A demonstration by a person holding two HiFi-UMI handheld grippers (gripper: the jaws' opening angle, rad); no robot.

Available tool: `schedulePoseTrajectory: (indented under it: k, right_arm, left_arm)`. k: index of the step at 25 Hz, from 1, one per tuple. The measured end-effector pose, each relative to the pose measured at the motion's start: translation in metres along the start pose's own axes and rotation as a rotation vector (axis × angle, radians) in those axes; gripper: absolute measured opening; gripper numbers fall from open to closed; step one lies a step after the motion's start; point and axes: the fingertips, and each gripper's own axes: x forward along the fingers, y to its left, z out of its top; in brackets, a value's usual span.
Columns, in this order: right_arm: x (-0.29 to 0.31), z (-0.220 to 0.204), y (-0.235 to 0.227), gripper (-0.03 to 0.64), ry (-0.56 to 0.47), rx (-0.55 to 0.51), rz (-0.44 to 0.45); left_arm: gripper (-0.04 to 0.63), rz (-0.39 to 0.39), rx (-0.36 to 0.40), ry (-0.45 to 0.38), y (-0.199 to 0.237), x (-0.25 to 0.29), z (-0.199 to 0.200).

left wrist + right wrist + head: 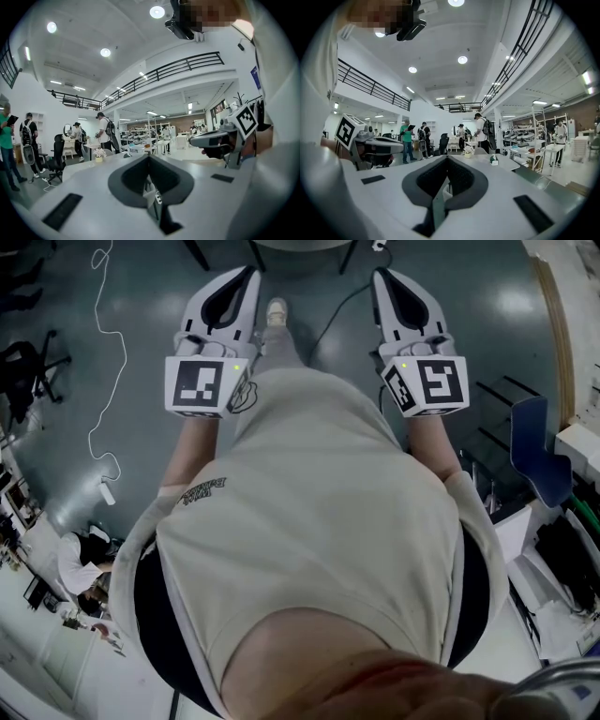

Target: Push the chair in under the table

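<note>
Both grippers are held out level in front of the person's chest, side by side and empty. My left gripper [250,272] is shut, and so is my right gripper [381,276]. In the left gripper view the closed jaws [150,187] point at a grey table [117,155] with a small flower pot [99,157]. The right gripper view shows its closed jaws [443,187] aimed at the same table [506,163] and pot [468,153]. A grey chair back [480,151] seems to stand at that table. Each gripper also shows in the other's view, apart from it.
Two dark legs [197,253] and a pale rounded edge show at the top of the head view. A blue chair [539,448] stands at the right, a black office chair [30,367] at the left, and a white cable [105,334] lies on the floor. Several people [104,131] stand beyond.
</note>
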Motion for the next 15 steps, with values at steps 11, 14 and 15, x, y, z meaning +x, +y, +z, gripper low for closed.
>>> schedulePoseTrajectory:
  k: [11, 14, 15]
  right_arm:
    - [0.098, 0.003, -0.024, 0.009, 0.068, 0.021, -0.024]
    - [0.125, 0.005, -0.032, 0.009, 0.087, 0.025, -0.037]
    - [0.134, 0.006, -0.035, 0.009, 0.091, 0.027, -0.042]
  left_arm:
    - [0.011, -0.045, -0.019, 0.042, 0.08, 0.071, -0.004]
    - [0.011, -0.058, -0.025, 0.053, 0.103, 0.092, -0.004]
    - [0.011, -0.065, -0.026, 0.057, 0.11, 0.098, -0.004]
